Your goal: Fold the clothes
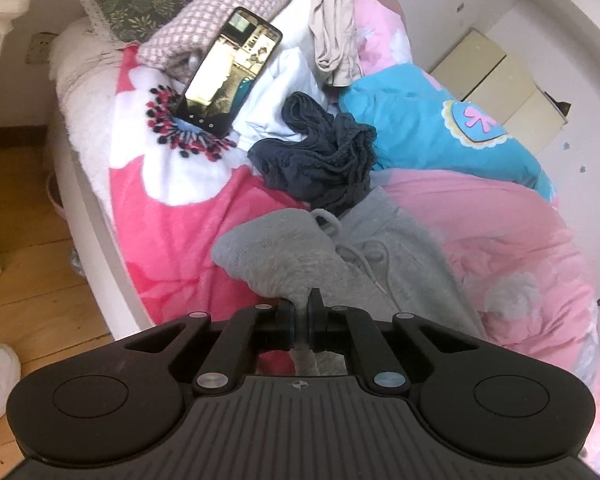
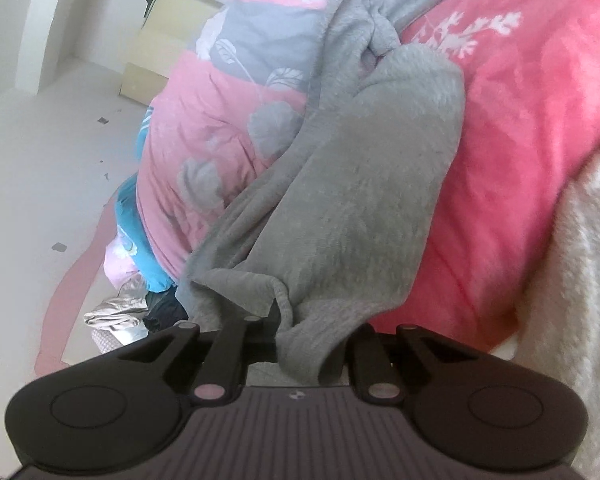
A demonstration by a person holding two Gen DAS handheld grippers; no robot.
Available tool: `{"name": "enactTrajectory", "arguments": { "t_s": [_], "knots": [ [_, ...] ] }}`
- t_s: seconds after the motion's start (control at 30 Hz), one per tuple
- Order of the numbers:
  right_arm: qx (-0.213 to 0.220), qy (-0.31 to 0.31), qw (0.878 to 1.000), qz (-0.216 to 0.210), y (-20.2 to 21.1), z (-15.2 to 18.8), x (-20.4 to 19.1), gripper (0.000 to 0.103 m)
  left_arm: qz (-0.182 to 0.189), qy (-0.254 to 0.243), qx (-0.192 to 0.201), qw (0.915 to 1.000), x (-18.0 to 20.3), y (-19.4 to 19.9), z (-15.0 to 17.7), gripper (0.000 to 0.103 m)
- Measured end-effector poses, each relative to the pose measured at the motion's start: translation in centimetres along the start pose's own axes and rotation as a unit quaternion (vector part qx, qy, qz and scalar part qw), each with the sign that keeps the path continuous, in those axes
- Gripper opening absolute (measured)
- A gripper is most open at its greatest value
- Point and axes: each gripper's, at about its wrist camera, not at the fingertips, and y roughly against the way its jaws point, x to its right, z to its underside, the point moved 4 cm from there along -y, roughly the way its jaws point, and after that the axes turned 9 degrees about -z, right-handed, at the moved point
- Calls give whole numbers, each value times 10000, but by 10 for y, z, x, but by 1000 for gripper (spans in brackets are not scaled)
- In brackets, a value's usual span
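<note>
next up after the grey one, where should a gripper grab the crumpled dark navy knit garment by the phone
Grip the dark navy knit garment on its raised ruffled edge at the right, coming down from above. It lies bunched on the pink floral fleece blanket, so that ridge is the only part standing proud enough, probably, to pinch.

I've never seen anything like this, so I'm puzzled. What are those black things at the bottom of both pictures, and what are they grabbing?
Those are two hand-held grabbers; a person carries one in each hand, each with a small camera looking along its jaws. One picture comes from the left gripper, the other from the right gripper. Both have their jaws shut on the grey sweatpants, a soft pair with a drawstring, to fold them. They lie on a bed with a pink flowered blanket. Nearby lie a crumpled dark blue garment, a phone and a blue cushion.
</note>
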Motion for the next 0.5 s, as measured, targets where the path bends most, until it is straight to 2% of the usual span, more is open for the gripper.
{"name": "enactTrajectory", "arguments": {
  "t_s": [0.23,0.4,0.47,0.5],
  "knots": [
    [-122,147,9998,86,8,4,-6,13,-49,-28,-39,10000,-11,10,4,4],
    [-173,1000,9948,-11,0,-20,-43,13,82,-193,130,9997,-4,16,-5,4],
    [-184,1313,9911,-76,-3,-29,-57,13,11,-265,-27,9996,-9,9,-2,5],
    [-235,1187,9926,-53,-4,-27,-49,13,-27,-307,-183,9994,-14,3,2,5]
  ]
}}
